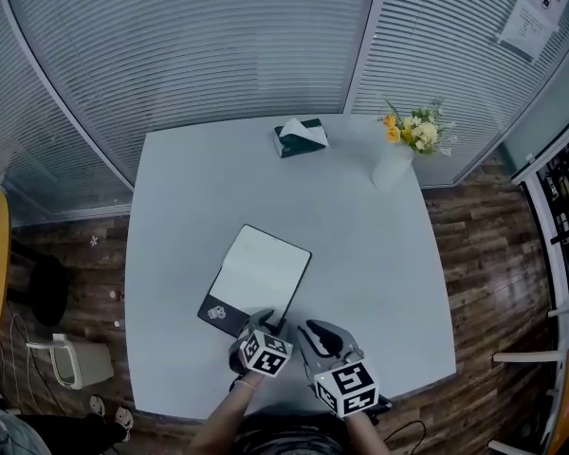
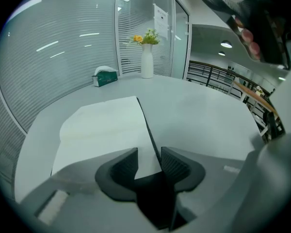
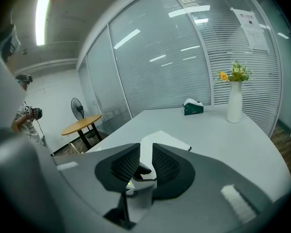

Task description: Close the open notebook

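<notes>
Slippage is my main worry. The left tongs stand apart around the near corner of the notebook, which lies open and flat just ahead of them. If I close on one loose leaf, the page could crumple, or the whole book could skate across the smooth table. The right tongs, also apart and empty, hang just beside the left — near enough to clash on a swing. Blind-covered glass walls rise beyond the table. Far ahead of both tongs stand a vase of flowers and a tissue box.
</notes>
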`<state>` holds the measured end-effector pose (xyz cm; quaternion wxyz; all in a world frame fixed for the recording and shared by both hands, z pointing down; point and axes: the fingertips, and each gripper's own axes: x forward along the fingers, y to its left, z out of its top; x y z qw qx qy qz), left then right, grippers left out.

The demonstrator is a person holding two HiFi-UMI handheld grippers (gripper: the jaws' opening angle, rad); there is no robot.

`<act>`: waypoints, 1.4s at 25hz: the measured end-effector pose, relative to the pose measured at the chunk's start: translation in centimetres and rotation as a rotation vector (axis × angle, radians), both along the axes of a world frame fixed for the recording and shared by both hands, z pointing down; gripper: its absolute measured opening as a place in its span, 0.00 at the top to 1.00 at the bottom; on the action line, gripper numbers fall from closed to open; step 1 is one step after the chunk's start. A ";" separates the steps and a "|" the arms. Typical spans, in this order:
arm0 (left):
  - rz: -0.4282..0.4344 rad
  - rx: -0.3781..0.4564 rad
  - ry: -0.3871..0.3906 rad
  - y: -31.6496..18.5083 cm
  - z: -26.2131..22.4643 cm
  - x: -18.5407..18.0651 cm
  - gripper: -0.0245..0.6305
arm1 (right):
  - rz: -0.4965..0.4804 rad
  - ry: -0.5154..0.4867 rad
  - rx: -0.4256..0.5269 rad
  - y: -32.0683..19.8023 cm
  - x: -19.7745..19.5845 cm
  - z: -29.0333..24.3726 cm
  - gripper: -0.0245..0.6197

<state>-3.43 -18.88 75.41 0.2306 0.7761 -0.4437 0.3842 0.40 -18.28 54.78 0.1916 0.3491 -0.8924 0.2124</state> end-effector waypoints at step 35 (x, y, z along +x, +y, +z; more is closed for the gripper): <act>0.345 -0.113 -0.042 15.9 0.8 -3.5 0.76 | -0.193 0.199 -0.006 4.2 -5.6 4.6 0.82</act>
